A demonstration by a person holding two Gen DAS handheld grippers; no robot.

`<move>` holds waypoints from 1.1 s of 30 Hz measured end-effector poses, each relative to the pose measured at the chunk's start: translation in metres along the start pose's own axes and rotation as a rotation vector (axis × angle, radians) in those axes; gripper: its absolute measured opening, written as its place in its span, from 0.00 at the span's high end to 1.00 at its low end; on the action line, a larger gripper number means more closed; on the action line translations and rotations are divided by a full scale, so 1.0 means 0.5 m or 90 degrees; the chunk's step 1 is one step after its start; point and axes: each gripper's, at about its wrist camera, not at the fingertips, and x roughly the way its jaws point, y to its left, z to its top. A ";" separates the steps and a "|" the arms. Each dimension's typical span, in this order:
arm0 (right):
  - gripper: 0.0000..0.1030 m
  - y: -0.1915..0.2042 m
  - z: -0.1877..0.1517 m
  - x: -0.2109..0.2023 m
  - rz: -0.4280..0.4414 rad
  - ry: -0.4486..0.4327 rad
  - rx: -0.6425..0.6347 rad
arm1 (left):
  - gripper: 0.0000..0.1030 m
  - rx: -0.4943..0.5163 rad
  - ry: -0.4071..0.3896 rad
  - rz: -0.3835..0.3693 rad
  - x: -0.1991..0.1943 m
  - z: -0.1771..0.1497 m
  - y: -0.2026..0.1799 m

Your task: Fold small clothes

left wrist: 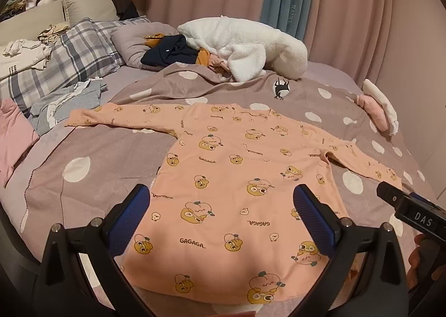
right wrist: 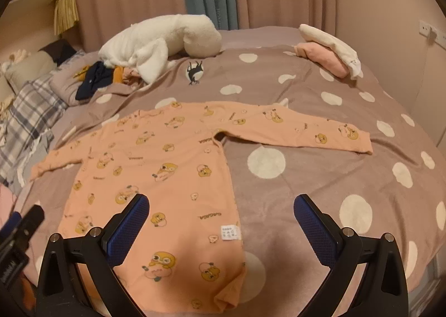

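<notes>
A small peach long-sleeved shirt (left wrist: 231,177) with cartoon prints lies flat on the bed, both sleeves spread out sideways; it also shows in the right wrist view (right wrist: 167,166). My left gripper (left wrist: 221,200) is open and empty, hovering above the shirt's lower hem. My right gripper (right wrist: 221,205) is open and empty, above the shirt's right lower edge and the blanket. The right gripper's body (left wrist: 412,211) shows at the right edge of the left wrist view.
The bed has a mauve blanket with white dots (right wrist: 320,177). A white fluffy garment (left wrist: 251,46), dark and orange clothes (left wrist: 172,52), plaid pillows (left wrist: 69,52), grey clothes (left wrist: 61,105) and folded pink and white pieces (right wrist: 331,49) lie around. Curtains hang behind.
</notes>
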 end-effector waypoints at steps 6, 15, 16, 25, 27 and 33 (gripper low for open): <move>0.00 -0.013 0.001 0.007 -0.004 0.007 0.026 | 0.00 0.006 0.009 0.012 0.010 0.000 -0.001; 0.00 -0.018 0.002 0.000 0.006 -0.004 0.037 | 0.00 0.015 0.012 0.017 0.013 -0.003 -0.006; 0.00 -0.018 0.002 0.000 0.005 -0.004 0.037 | 0.00 0.015 0.013 0.014 0.013 -0.003 -0.007; 0.00 -0.012 0.002 0.000 0.007 -0.004 0.027 | 0.00 0.021 0.011 0.016 0.011 -0.005 -0.010; 0.00 -0.010 0.002 -0.001 0.006 -0.005 0.024 | 0.00 0.021 0.012 0.017 0.012 -0.005 -0.010; 0.00 -0.004 0.003 -0.002 0.008 -0.007 0.017 | 0.00 0.019 0.012 0.019 0.012 -0.003 -0.008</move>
